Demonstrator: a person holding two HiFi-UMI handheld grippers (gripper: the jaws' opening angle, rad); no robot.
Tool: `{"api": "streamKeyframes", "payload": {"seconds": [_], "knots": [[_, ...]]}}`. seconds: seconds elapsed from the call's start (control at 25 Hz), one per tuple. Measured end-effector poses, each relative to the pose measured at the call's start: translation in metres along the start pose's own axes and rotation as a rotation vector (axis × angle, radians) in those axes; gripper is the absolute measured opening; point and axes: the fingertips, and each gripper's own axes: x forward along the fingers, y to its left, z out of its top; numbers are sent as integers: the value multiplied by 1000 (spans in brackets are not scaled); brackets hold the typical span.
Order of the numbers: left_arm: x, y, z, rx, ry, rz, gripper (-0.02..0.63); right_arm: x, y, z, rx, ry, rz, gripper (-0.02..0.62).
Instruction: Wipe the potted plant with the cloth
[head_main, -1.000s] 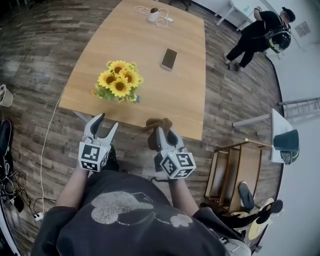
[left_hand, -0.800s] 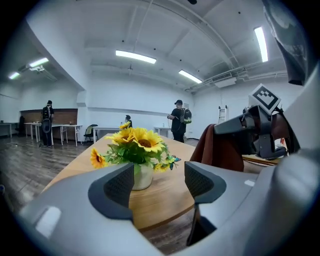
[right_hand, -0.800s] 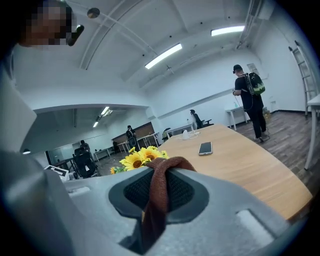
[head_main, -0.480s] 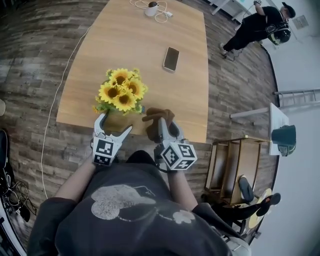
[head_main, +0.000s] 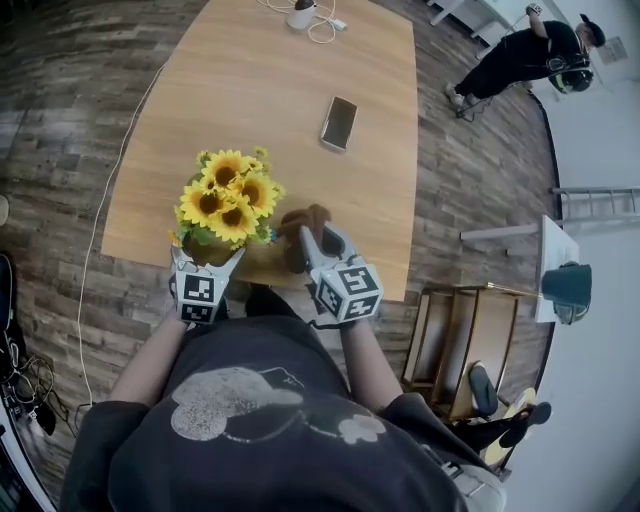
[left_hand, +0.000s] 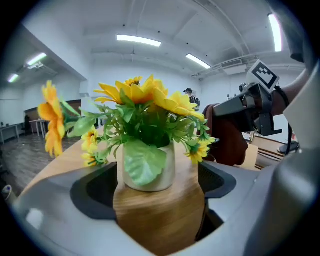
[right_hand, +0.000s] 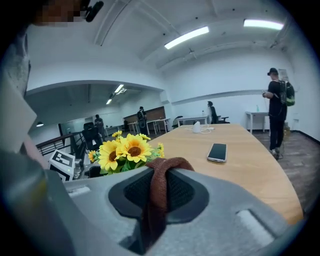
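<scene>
A potted plant (head_main: 225, 203) with yellow sunflowers stands near the front edge of the wooden table (head_main: 300, 150). Its pale pot (left_hand: 150, 167) shows close up in the left gripper view. My left gripper (head_main: 208, 258) is at the pot with its jaws wide, one on each side; they have just been opening, and the pads (left_hand: 92, 192) do not press on the pot. My right gripper (head_main: 315, 243) is just right of the flowers, shut on a brown cloth (head_main: 300, 225). The cloth (right_hand: 159, 187) hangs folded between its jaws, and the cloth (left_hand: 227, 140) also shows beyond the plant.
A phone (head_main: 338, 122) lies in the middle of the table, and a white device (head_main: 302, 15) with a cable sits at the far end. A person (head_main: 520, 60) stands at the far right. A wooden shelf unit (head_main: 455, 340) is beside the table's near right corner.
Both grippers have moved forward to the plant. The left jaws have widened and now flank the pot. The right gripper, still holding the cloth, has come up beside the flowers.
</scene>
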Motion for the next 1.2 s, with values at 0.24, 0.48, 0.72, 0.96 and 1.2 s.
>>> {"api": "streamKeyframes", "payload": {"seconds": [0.24, 0.48, 0.72, 0.96, 1.2], "knots": [[18, 5, 16, 48, -32, 13, 526, 45, -11, -8, -126, 110, 134, 46], [25, 19, 23, 42, -53, 67, 442, 77, -10, -22, -169, 160, 237, 46], [23, 22, 24, 77, -38, 64, 440, 103, 12, -35, -236, 206, 328, 46], [24, 20, 23, 67, -44, 33, 439, 126, 36, -41, -314, 196, 375, 46], [22, 22, 23, 73, -36, 17, 439, 121, 44, -45, -317, 160, 360, 46]]}}
